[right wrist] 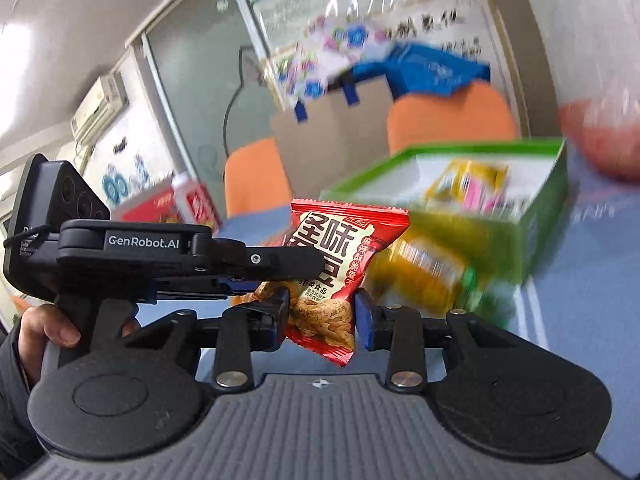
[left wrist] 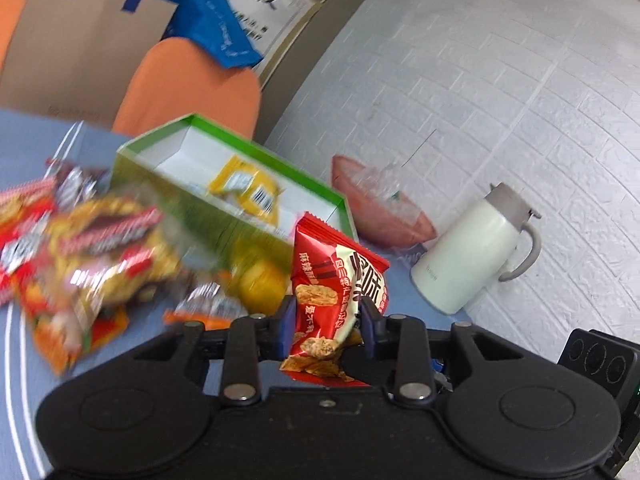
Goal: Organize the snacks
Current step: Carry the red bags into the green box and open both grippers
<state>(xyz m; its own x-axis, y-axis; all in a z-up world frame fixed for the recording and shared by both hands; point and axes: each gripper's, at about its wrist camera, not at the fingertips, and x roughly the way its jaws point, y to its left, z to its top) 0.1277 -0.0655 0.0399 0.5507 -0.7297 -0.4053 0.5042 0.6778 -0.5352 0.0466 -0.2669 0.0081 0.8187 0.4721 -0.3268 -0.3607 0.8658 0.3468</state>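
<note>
A red snack packet (left wrist: 336, 280) is clamped upright between the pads of the left tool (left wrist: 326, 320), above the blue surface (left wrist: 120, 344) and just in front of the green box (left wrist: 224, 216), which holds a yellow packet (left wrist: 246, 192) on its white floor. The right tool (right wrist: 320, 316) grips a second red packet (right wrist: 340, 264) (its print shows twisted fried snacks), with the same green box (right wrist: 540, 216) behind it. Loose wrappers (left wrist: 92, 240) lie heaped left of the box, and a white jug (left wrist: 472, 256) stands to the right.
</note>
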